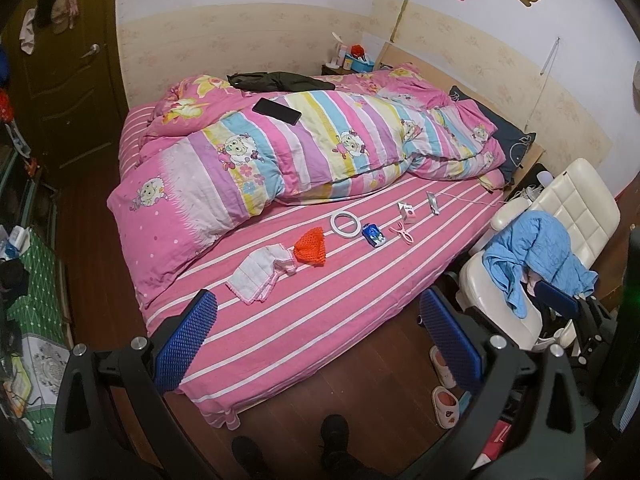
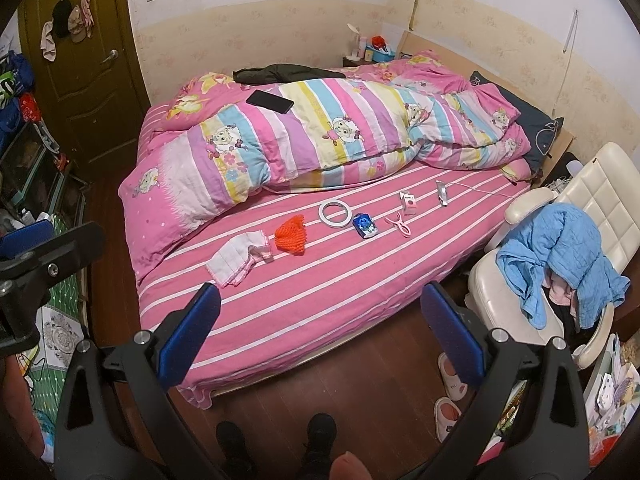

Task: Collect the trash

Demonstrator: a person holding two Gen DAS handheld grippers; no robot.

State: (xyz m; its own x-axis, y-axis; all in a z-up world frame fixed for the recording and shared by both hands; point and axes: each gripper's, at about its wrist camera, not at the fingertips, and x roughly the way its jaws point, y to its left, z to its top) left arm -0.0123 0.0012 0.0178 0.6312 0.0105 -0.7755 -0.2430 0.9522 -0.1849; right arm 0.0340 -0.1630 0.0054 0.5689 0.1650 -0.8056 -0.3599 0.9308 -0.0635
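A row of small items lies on the pink striped bed sheet (image 1: pixel 320 304): a white cloth (image 1: pixel 262 274), an orange mesh piece (image 1: pixel 311 249), a white tape ring (image 1: pixel 343 223), a blue wrapper (image 1: pixel 374 236), a pink clip (image 1: pixel 401 234), a small pink-and-white carton (image 1: pixel 407 212) and a silver wrapper (image 1: pixel 433 203). They also show in the right wrist view: cloth (image 2: pixel 238 258), orange mesh (image 2: pixel 292 237), ring (image 2: pixel 335 212), blue wrapper (image 2: pixel 365 225), carton (image 2: pixel 408 203). My left gripper (image 1: pixel 316 320) and right gripper (image 2: pixel 320 312) are open, empty, held above the bed's near edge.
A bunched pink quilt (image 1: pixel 280 140) with a black phone (image 1: pixel 277 111) covers the far half of the bed. A cream chair (image 1: pixel 552 240) with blue clothing stands at the right. Slippers (image 1: pixel 444 384) lie on the wooden floor. A cluttered shelf and door are at the left.
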